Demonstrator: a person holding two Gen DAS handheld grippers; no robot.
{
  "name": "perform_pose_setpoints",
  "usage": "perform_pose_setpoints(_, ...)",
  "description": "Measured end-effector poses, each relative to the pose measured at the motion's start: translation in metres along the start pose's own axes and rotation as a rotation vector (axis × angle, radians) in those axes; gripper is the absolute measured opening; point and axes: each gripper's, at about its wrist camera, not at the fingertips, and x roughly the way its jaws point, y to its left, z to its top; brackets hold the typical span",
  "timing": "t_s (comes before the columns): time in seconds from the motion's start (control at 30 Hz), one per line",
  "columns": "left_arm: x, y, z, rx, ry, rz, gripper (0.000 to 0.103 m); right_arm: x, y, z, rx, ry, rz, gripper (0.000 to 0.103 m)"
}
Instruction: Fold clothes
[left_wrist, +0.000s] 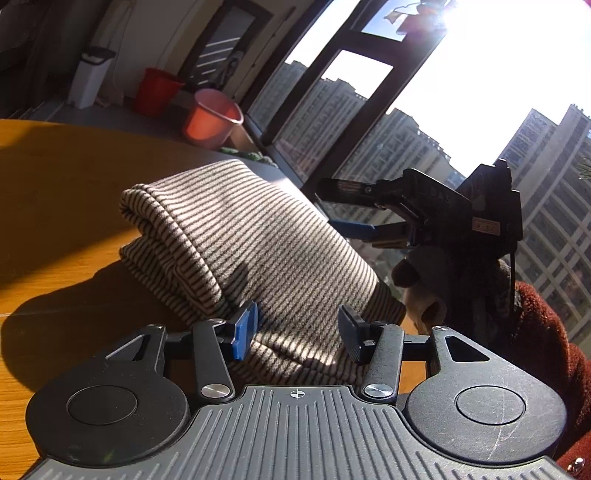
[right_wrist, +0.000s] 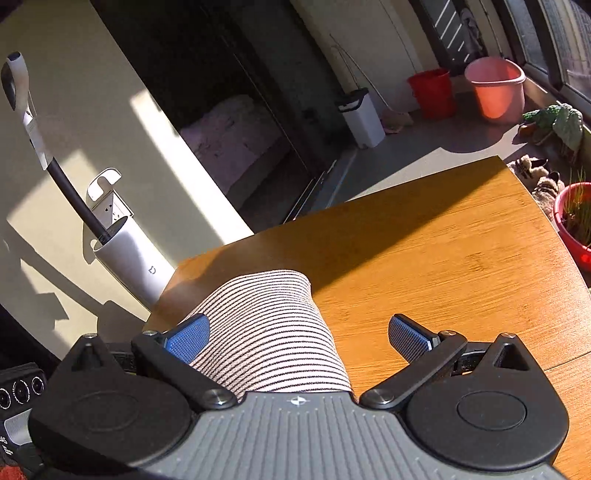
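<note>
A folded striped garment (left_wrist: 236, 236) lies bunched on the wooden table (left_wrist: 55, 184). The left gripper (left_wrist: 299, 332) straddles its near end, jaws about half apart, the pads not visibly pressing the cloth. At three o'clock of the garment the right gripper (left_wrist: 332, 206) hangs above the table edge, jaws wide apart and gripping nothing. Two red buckets (left_wrist: 210, 118) stand at twelve o'clock.
</note>
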Motion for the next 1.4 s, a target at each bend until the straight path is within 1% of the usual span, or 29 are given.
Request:
perform_pose_setpoints(0.07, 0.000, -0.001, -0.001, 0.006, -0.002, 0.003, 0.054, 0.016, 0.006, 0.005, -0.016, 0.073, -0.034, 0.103)
perform_pose_setpoints(0.13, 0.000, -0.001, -0.001, 0.009, -0.003, 0.004, 0.055, 0.025, 0.014, 0.003, -0.046, 0.112, -0.036, 0.103)
perform_pose_setpoints(0.17, 0.000, -0.001, -0.002, 0.010, -0.004, 0.005, 0.055, 0.027, 0.019, 0.002, -0.059, 0.120, -0.018, 0.103)
perform_pose_setpoints(0.27, 0.000, -0.001, -0.003, 0.010, -0.003, 0.002, 0.059, 0.012, 0.037, -0.006, -0.082, 0.079, 0.138, 0.103)
perform_pose_setpoints(0.3, 0.000, -0.002, -0.003, 0.011, 0.000, 0.001, 0.061, 0.005, 0.042, -0.007, -0.100, 0.053, 0.165, 0.103)
perform_pose_setpoints(0.37, -0.001, -0.004, -0.006, 0.022, 0.005, -0.008, 0.075, -0.007, 0.046, -0.008, -0.109, 0.025, 0.222, 0.103)
perform_pose_setpoints(0.43, -0.001, -0.009, -0.010, 0.053, 0.010, 0.003, 0.079, -0.015, 0.044, -0.007, -0.101, 0.016, 0.244, 0.103)
perform_pose_setpoints(0.53, -0.001, -0.014, -0.013, 0.085, 0.008, 0.018, 0.079, -0.023, 0.039, -0.004, -0.112, -0.009, 0.191, 0.103)
perform_pose_setpoints(0.6, 0.000, -0.016, -0.012, 0.083, 0.002, 0.010, 0.079, -0.031, 0.039, 0.003, -0.122, -0.057, 0.129, 0.103)
perform_pose_setpoints(0.67, 0.002, -0.019, -0.011, 0.092, 0.005, 0.018, 0.079, -0.037, 0.044, 0.012, -0.162, -0.107, 0.063, 0.103)
perform_pose_setpoints(0.73, 0.003, -0.022, -0.012, 0.109, 0.010, 0.026, 0.079, -0.034, 0.056, 0.023, -0.231, -0.126, -0.019, 0.103)
perform_pose_setpoints(0.77, 0.003, -0.024, -0.012, 0.117, 0.012, 0.030, 0.079, -0.027, 0.061, 0.028, -0.273, -0.115, -0.065, 0.103)
perform_pose_setpoints(0.83, 0.003, -0.024, -0.012, 0.110, 0.009, 0.025, 0.079, -0.001, 0.071, 0.031, -0.380, -0.029, -0.181, 0.103)
perform_pose_setpoints(0.87, 0.003, -0.024, -0.012, 0.104, 0.008, 0.022, 0.079, 0.015, 0.073, 0.030, -0.426, 0.028, -0.236, 0.103)
perform_pose_setpoints(0.9, 0.002, -0.023, -0.013, 0.099, 0.006, 0.019, 0.079, 0.036, 0.071, 0.024, -0.450, 0.107, -0.280, 0.103)
perform_pose_setpoints(0.93, 0.002, -0.023, -0.013, 0.099, 0.006, 0.019, 0.079, 0.054, 0.066, 0.015, -0.459, 0.156, -0.311, 0.103)
perform_pose_setpoints(0.97, 0.001, -0.023, -0.014, 0.099, 0.007, 0.023, 0.079, 0.064, 0.061, 0.008, -0.452, 0.158, -0.326, 0.103)
perform_pose_setpoints(1.03, 0.001, -0.023, -0.013, 0.104, 0.003, 0.030, 0.079, 0.061, 0.053, 0.004, -0.405, 0.114, -0.289, 0.103)
perform_pose_setpoints(1.13, -0.001, -0.023, -0.014, 0.100, 0.005, 0.029, 0.079, 0.031, 0.043, 0.002, -0.317, 0.042, -0.198, 0.103)
perform_pose_setpoints(1.23, -0.003, -0.022, -0.012, 0.100, 0.006, 0.031, 0.079, -0.010, 0.022, -0.021, -0.204, -0.035, -0.089, 0.103)
perform_pose_setpoints(1.27, -0.003, -0.020, -0.011, 0.089, 0.003, 0.028, 0.079, -0.019, 0.014, -0.034, -0.169, -0.051, -0.077, 0.101)
perform_pose_setpoints(1.33, -0.004, -0.018, -0.011, 0.068, -0.001, 0.022, 0.079, -0.037, -0.002, -0.058, -0.094, -0.082, -0.049, 0.094)
perform_pose_setpoints(1.4, -0.005, -0.017, -0.010, 0.045, -0.006, 0.015, 0.079, -0.045, -0.016, -0.077, 0.007, -0.101, -0.007, 0.090)
